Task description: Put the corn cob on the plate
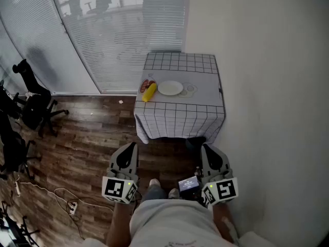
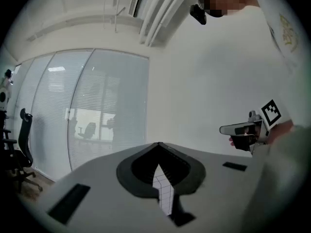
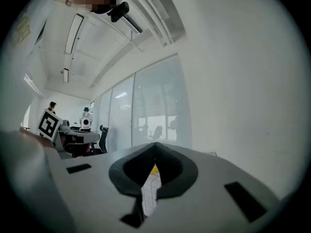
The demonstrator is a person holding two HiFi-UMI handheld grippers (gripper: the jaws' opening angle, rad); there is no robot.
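The yellow corn cob lies on a small table with a checked cloth, just left of an empty white plate. My left gripper and right gripper are held side by side near my body, well short of the table, both shut and empty. In the left gripper view the shut jaws hide the table except for a sliver of checked cloth. The right gripper view has its shut jaws in front, with a bit of the corn cob in the slit between them.
A red item lies behind the corn, and a clear ring-shaped item sits right of the plate. A white wall runs along the right. Window blinds stand behind the table. Office chairs and cables are on the wood floor at left.
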